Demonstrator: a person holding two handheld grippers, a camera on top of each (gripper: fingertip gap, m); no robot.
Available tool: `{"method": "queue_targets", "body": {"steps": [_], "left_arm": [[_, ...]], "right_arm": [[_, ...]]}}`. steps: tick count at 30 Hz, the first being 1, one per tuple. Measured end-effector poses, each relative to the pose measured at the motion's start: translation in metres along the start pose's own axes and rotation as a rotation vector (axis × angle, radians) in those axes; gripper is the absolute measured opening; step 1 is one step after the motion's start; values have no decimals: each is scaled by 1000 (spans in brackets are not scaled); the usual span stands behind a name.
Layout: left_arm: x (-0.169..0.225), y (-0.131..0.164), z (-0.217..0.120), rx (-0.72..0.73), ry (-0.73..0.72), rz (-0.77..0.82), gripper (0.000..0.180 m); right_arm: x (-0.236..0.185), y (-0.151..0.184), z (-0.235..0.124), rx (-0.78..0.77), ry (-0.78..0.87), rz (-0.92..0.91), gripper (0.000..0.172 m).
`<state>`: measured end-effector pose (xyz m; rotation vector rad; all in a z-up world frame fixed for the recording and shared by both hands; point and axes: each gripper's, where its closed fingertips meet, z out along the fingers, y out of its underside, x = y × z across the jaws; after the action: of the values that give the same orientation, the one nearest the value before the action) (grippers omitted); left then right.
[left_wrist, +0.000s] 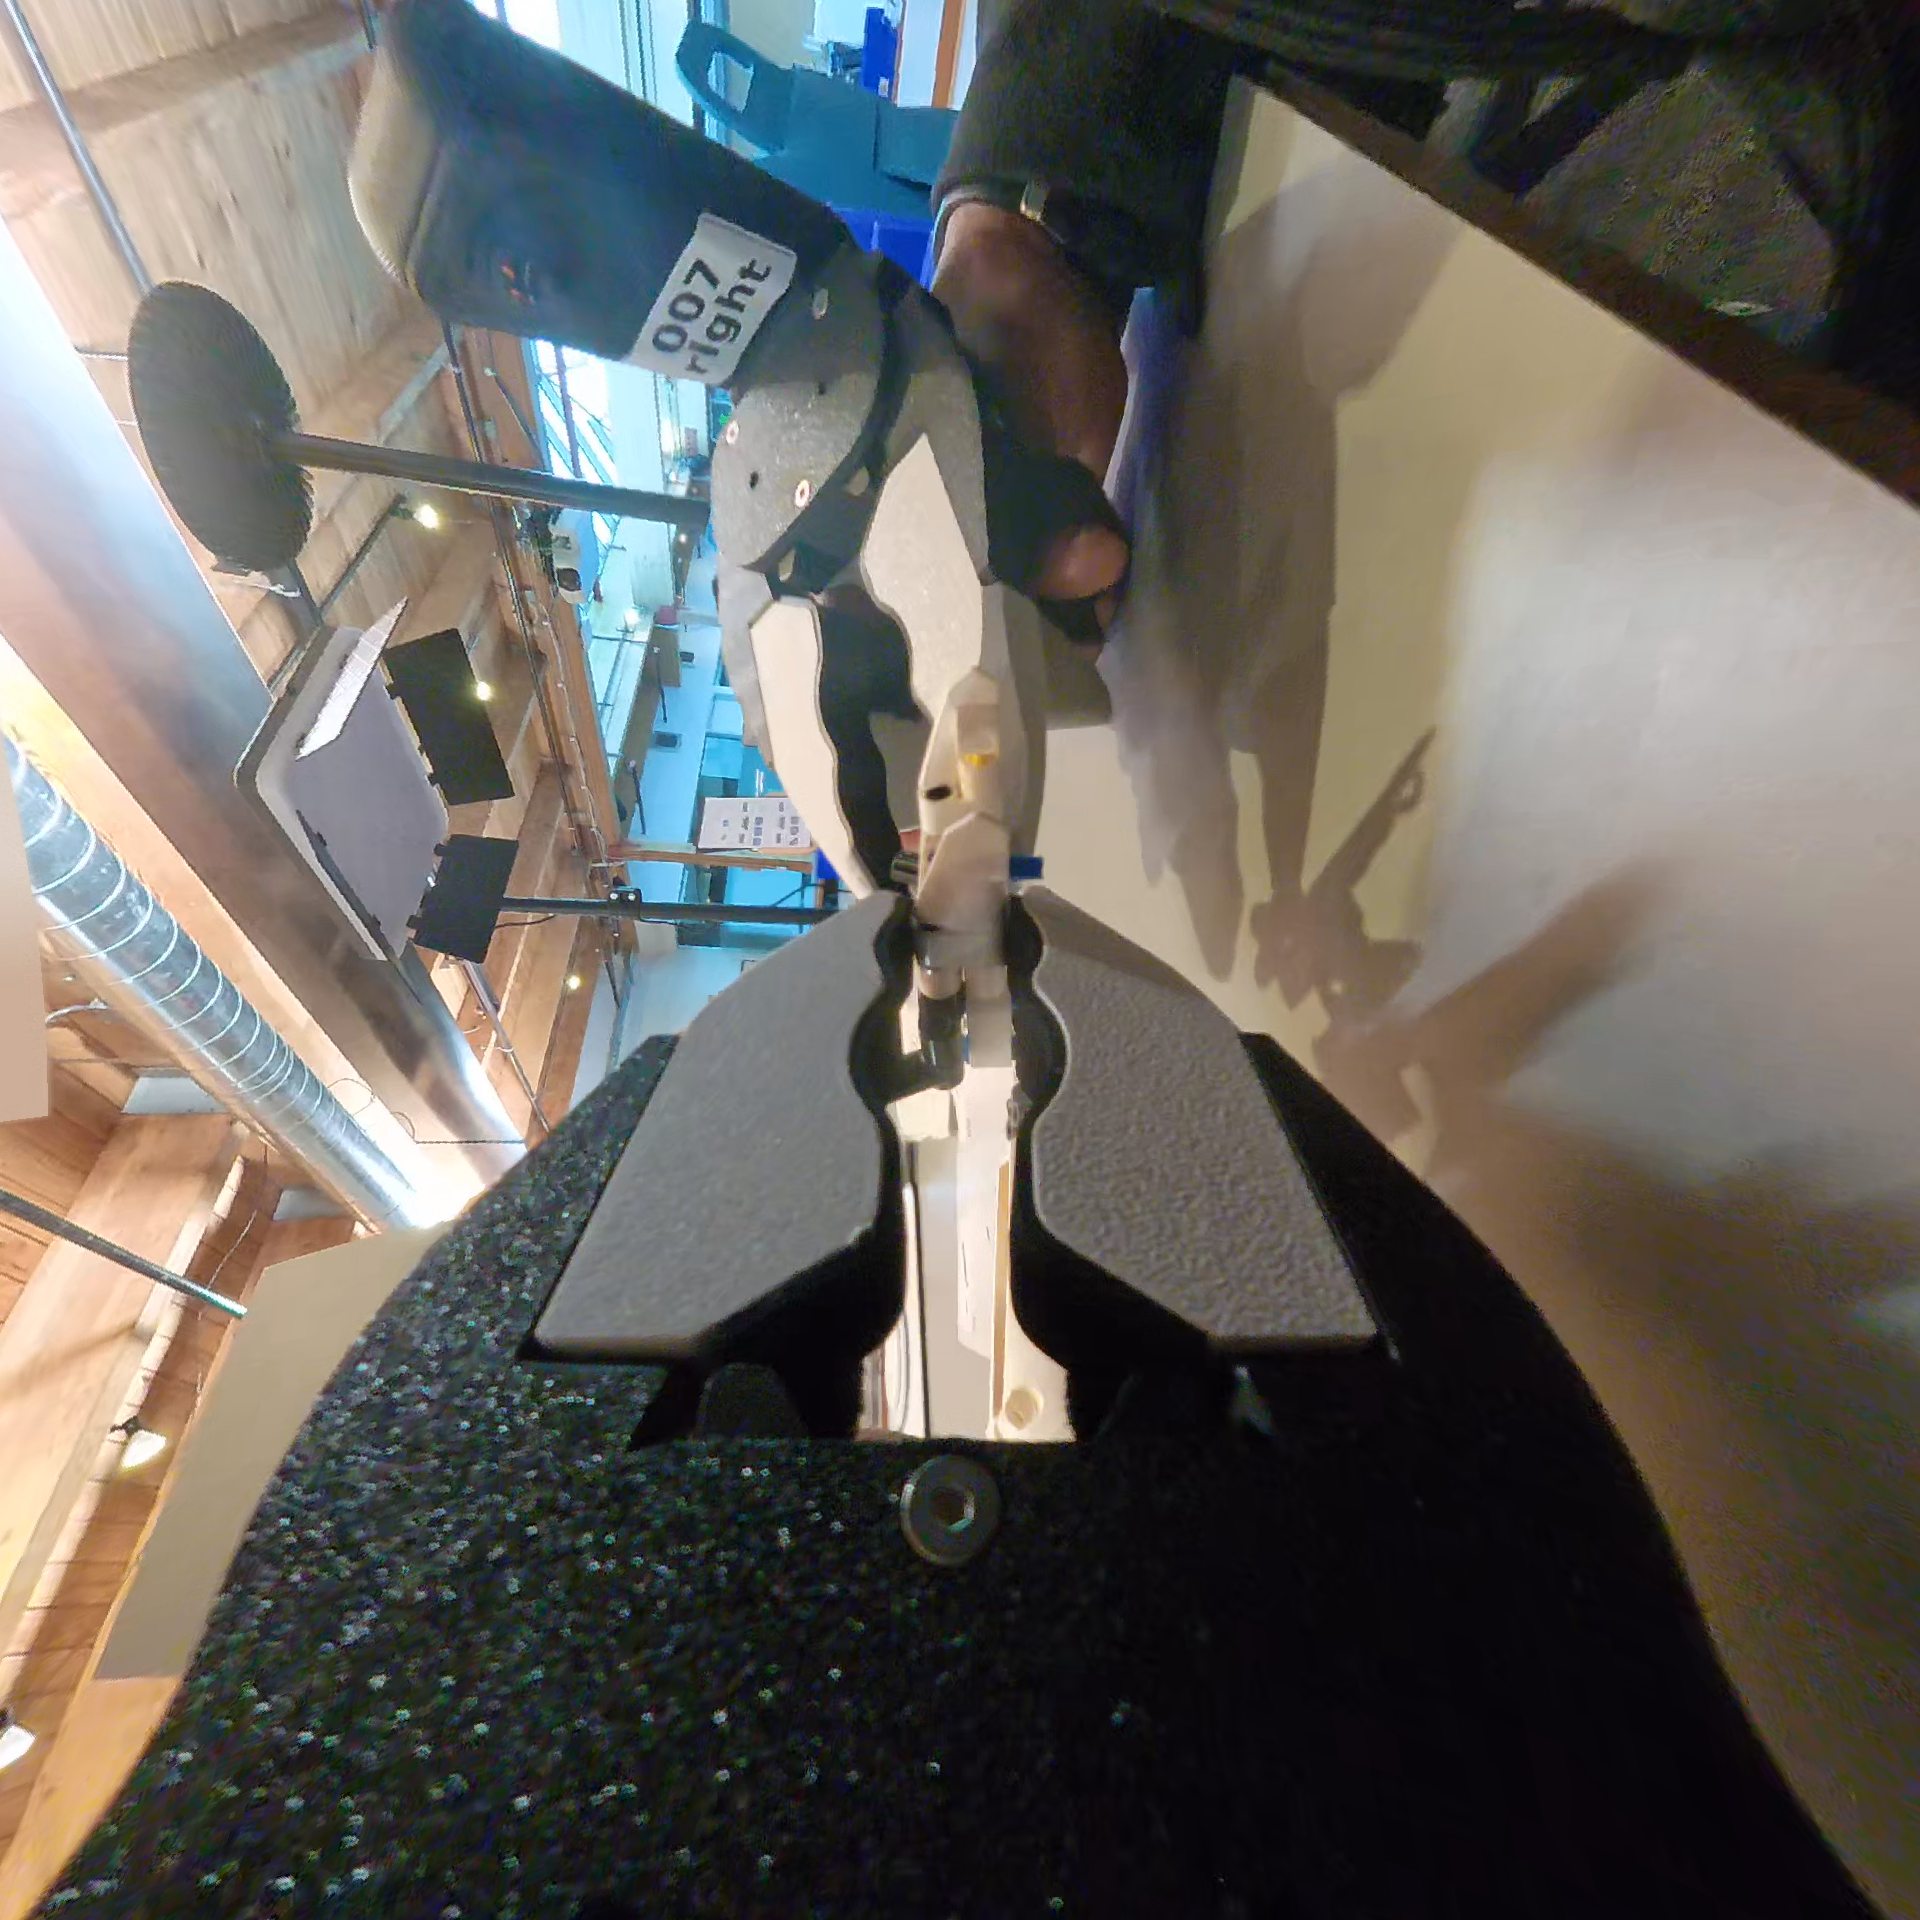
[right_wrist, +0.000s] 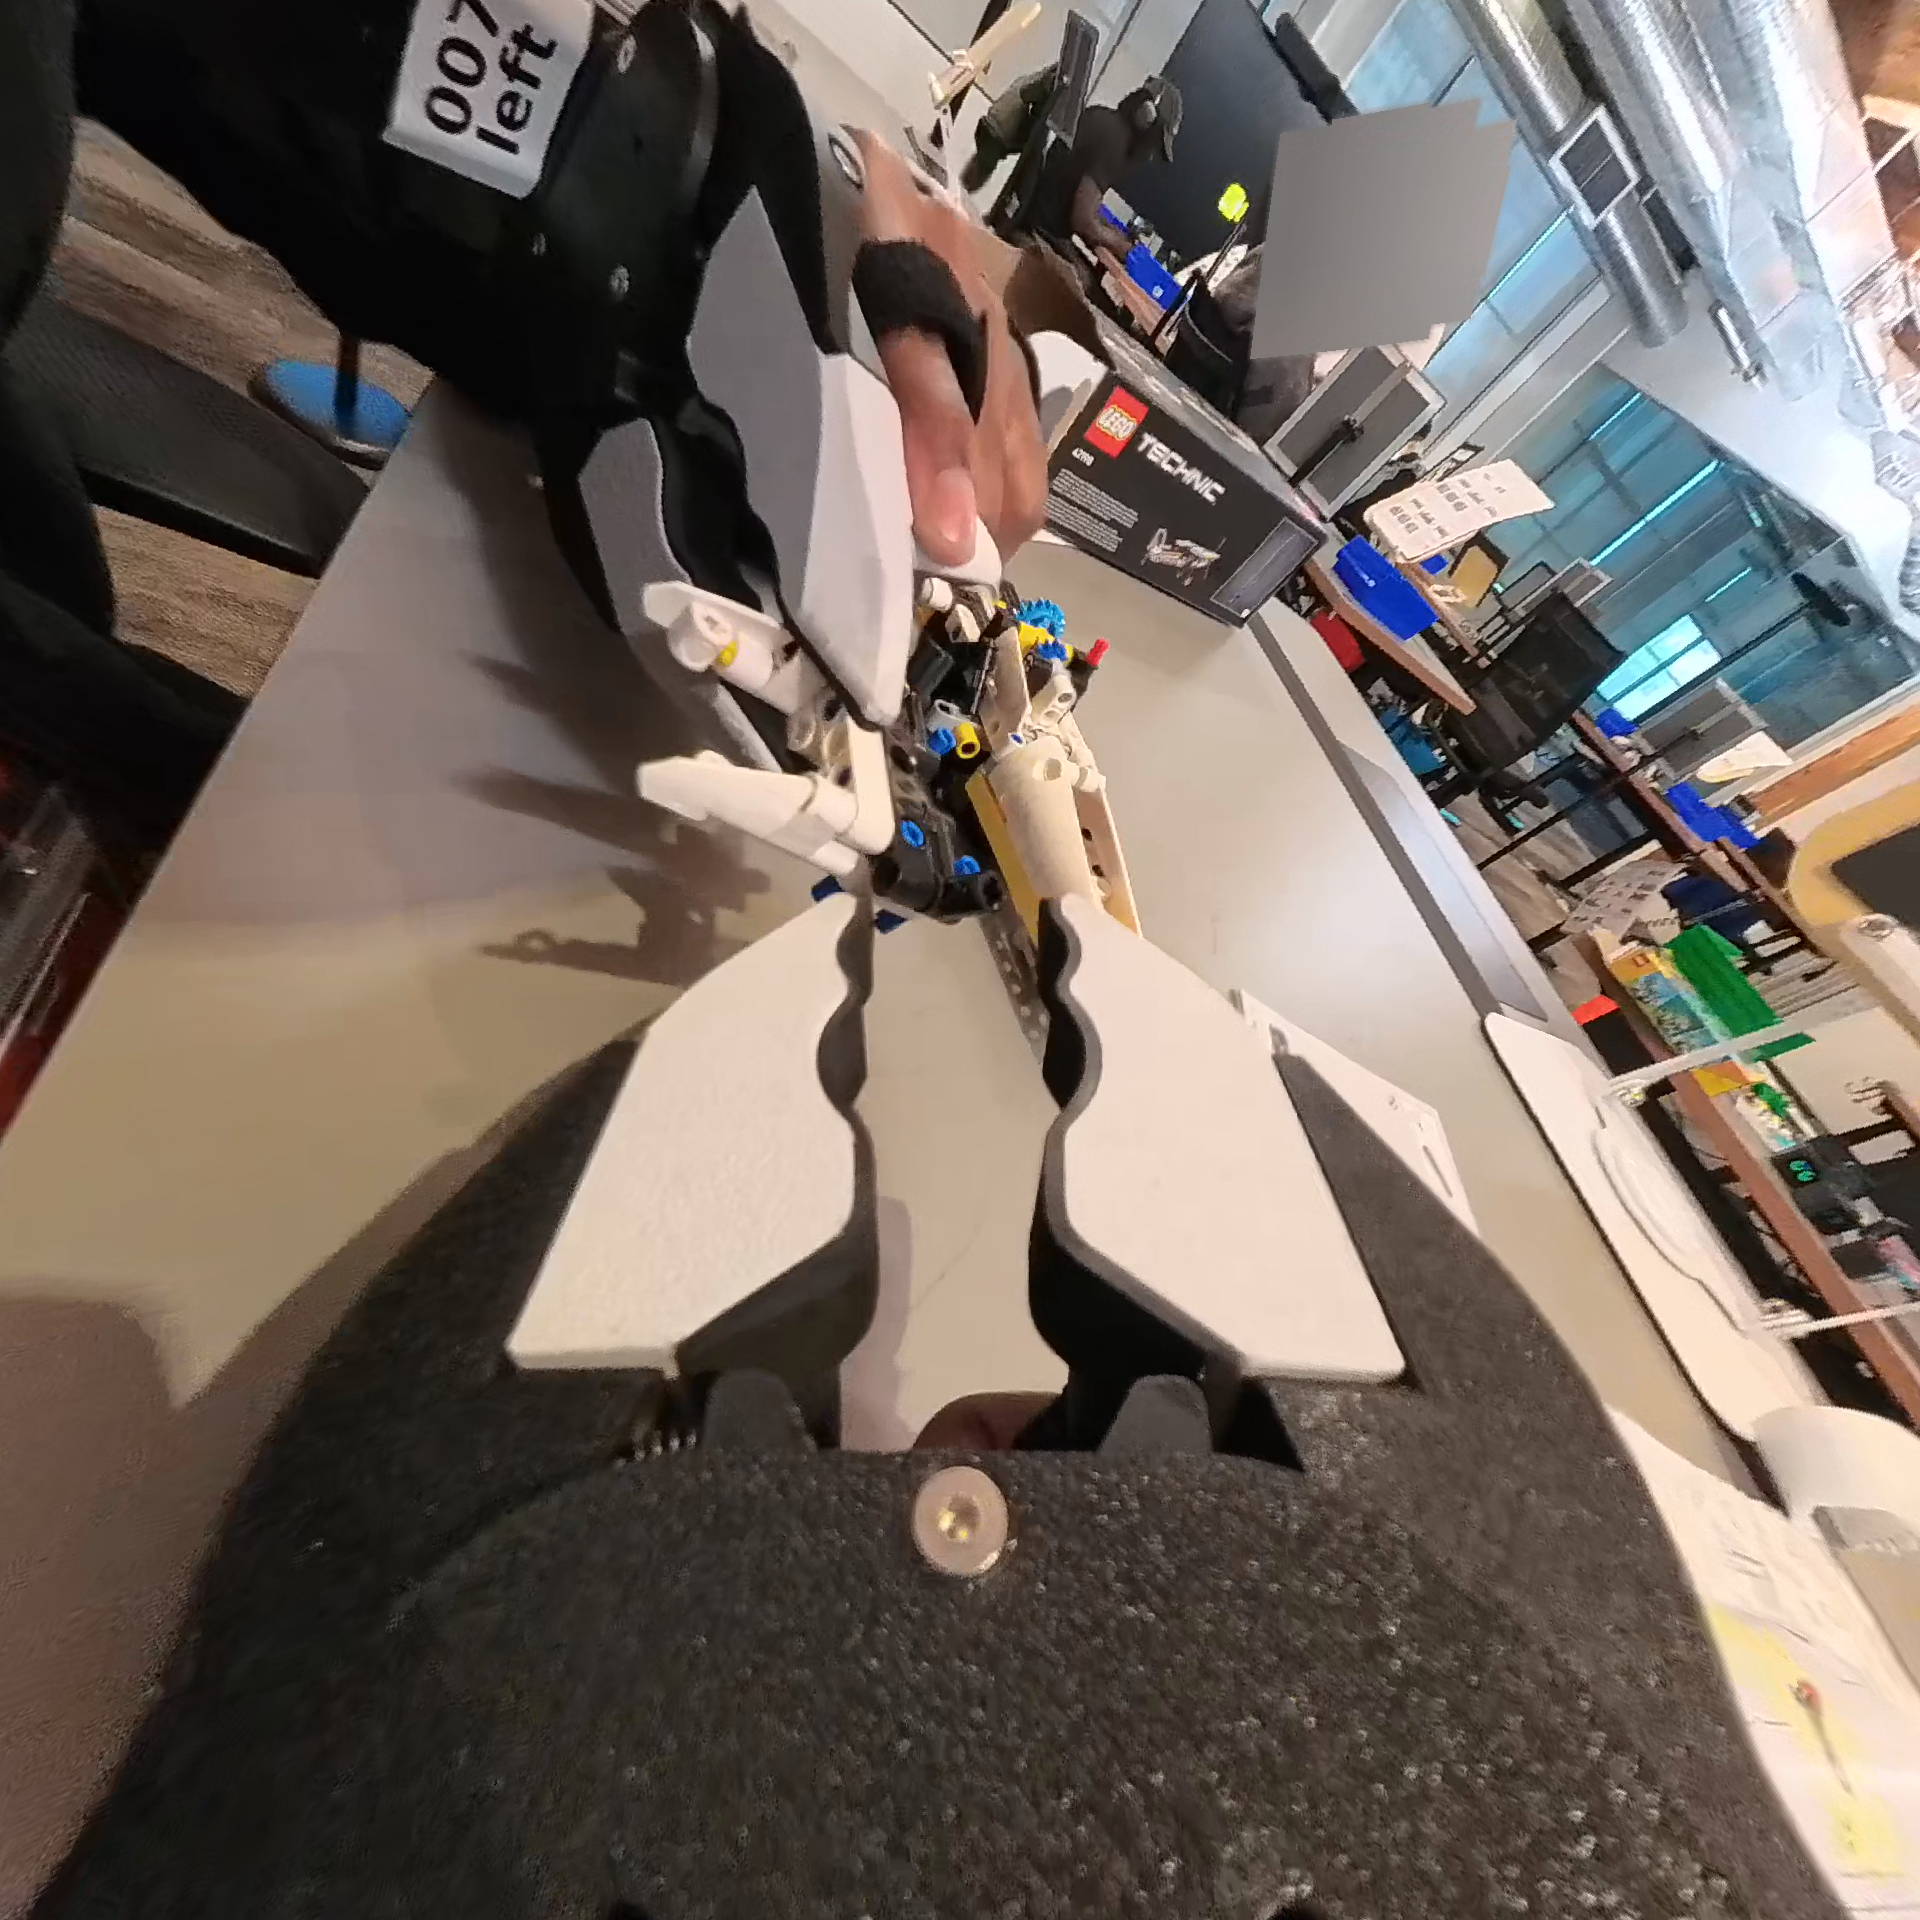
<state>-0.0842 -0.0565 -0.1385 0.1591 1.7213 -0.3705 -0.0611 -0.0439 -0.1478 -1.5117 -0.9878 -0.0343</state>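
Observation:
A white brick-built model (left_wrist: 966, 831) with black, yellow and blue parts is held above the pale table (left_wrist: 1558, 727). My left gripper (left_wrist: 961, 914) is shut on its white body, with both pads pressed on it. The right wrist view shows this gripper (right_wrist: 831, 686) clamped on the model's upper part (right_wrist: 1049, 821). My right gripper (right_wrist: 951, 920) is open. Its fingertips stand on either side of the model's black lower end (right_wrist: 935, 873). A grey perforated beam (right_wrist: 1013, 997) runs beside its right pad, and table shows between the beam and the left pad. The right gripper (left_wrist: 951, 852) also shows in the left wrist view.
A black building-set box (right_wrist: 1174, 499) lies on the table (right_wrist: 1299, 831) behind the model. A white tray (right_wrist: 1621, 1195) and sheets of paper (right_wrist: 1766, 1621) lie at the right. Hands (right_wrist: 956, 416) hold both grippers. Desks with blue bins stand farther back. My two grippers' fingertips are within a few centimetres of each other.

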Motion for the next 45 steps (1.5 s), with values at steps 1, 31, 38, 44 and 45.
{"method": "queue_targets", "body": {"steps": [1, 31, 38, 44, 45], "left_arm": [[0, -1, 0, 5, 1, 4, 18], [-27, 44, -4, -133, -143, -641, 18], [-45, 35, -9, 5, -93, -1122, 18], [-39, 14, -6, 208, 16, -1446, 19], [-37, 13, -6, 225, 25, -1457, 19]], "right_arm": [[0, -1, 0, 3, 4, -19, 30], [15, -5, -5, 13, 104, 46, 26], [24, -26, -7, 144, 76, 246, 29], [22, -43, -9, 239, 14, 416, 29], [22, -45, -10, 248, 11, 435, 29]]}}
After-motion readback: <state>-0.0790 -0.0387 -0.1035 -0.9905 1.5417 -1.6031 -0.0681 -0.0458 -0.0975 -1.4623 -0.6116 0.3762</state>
